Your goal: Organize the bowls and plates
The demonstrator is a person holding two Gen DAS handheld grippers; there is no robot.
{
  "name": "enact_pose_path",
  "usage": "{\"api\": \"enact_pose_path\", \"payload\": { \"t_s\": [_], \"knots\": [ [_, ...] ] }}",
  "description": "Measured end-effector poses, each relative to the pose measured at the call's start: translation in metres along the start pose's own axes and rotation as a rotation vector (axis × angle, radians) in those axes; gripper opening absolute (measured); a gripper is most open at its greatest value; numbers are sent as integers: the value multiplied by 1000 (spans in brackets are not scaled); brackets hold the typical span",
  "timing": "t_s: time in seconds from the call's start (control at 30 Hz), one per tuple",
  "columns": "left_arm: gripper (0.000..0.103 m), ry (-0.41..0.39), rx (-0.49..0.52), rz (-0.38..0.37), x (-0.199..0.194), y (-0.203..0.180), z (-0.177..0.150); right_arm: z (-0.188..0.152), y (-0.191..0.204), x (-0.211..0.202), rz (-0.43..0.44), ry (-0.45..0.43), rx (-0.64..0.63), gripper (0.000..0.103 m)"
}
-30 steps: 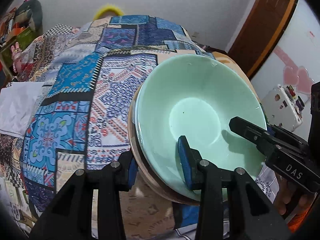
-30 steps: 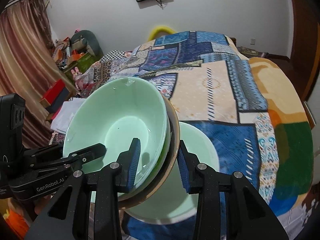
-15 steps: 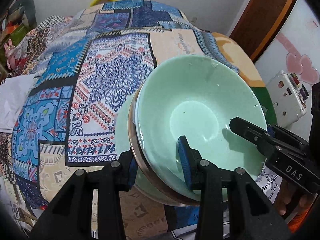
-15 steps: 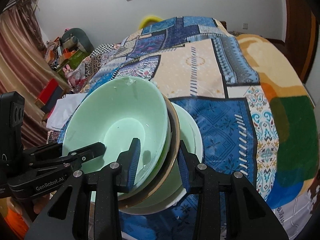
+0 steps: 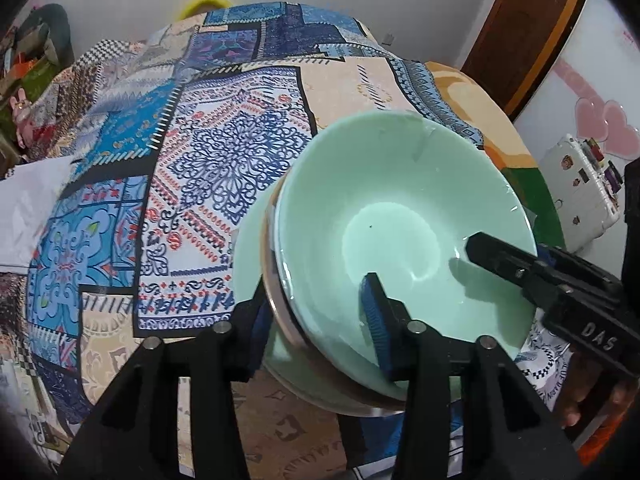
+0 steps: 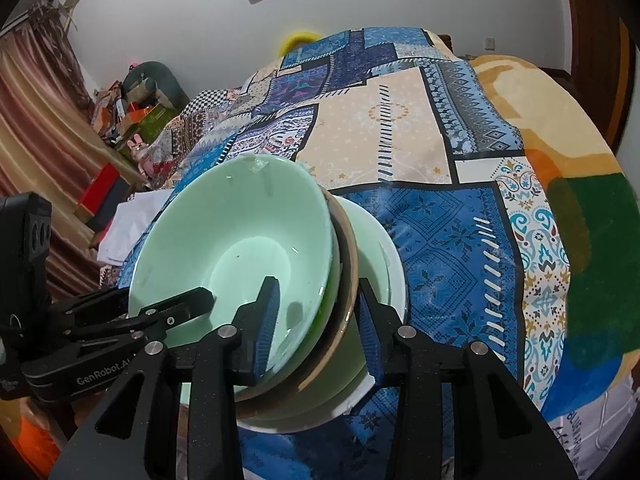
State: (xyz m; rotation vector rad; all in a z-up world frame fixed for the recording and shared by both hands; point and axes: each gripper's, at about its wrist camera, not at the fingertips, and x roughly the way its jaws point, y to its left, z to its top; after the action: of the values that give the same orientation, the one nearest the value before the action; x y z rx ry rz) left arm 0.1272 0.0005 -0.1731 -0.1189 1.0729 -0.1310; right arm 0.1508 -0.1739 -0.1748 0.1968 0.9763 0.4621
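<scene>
A stack of nested dishes, with a pale green bowl (image 5: 400, 216) on top and a brown-rimmed dish (image 5: 280, 304) under it, is held from both sides. My left gripper (image 5: 316, 316) is shut on the stack's near-left rim. My right gripper (image 6: 316, 320) is shut on its right rim, and shows in the left wrist view (image 5: 500, 256). The stack (image 6: 240, 256) sits low over a green plate (image 6: 360, 248) on a white plate (image 6: 396, 264) on the bed. I cannot tell if it touches them.
A patchwork bedspread (image 5: 224, 152) covers the bed. White folded cloth (image 5: 24, 200) lies at the bed's left edge. Cluttered boxes (image 6: 120, 116) and a curtain (image 6: 36, 120) stand at the left. A white case (image 5: 580, 188) and a wooden door (image 5: 532, 28) are at the right.
Both grippers have carried the stack forward and down over the green and white plates. The plates now lie right beneath it.
</scene>
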Motion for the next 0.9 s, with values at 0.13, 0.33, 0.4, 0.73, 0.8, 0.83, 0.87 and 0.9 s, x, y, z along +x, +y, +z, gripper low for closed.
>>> {"api": "enact_pose_path", "payload": {
  "t_s": [0.13,0.33,0.4,0.73,0.8,0.83,0.87,0.9],
  "knots": [
    [50,-31,-10,13,-15,2,-1,2,-2,-17,-25,-33,-9,51],
    [50,-147,-17,10,-65,-1,5,9,11,-59,-21,-125,-72,51],
    [53,-222,-2,14,-92,-8,6,13,19,-75,-17,-167,-105,51],
    [66,-558,46,17,-208,-36,-7,13,63,-162,20,-434,-255,58],
    [72,-609,48,17,-224,-39,-12,11,69,-174,24,-481,-272,62],
    [76,-638,51,20,-233,-41,-16,8,73,-182,25,-510,-285,64],
    [79,-660,56,21,-239,-43,-18,7,75,-187,26,-527,-292,65],
    [86,-676,61,22,-245,-44,-20,5,77,-191,29,-544,-298,67]
  ]
}}
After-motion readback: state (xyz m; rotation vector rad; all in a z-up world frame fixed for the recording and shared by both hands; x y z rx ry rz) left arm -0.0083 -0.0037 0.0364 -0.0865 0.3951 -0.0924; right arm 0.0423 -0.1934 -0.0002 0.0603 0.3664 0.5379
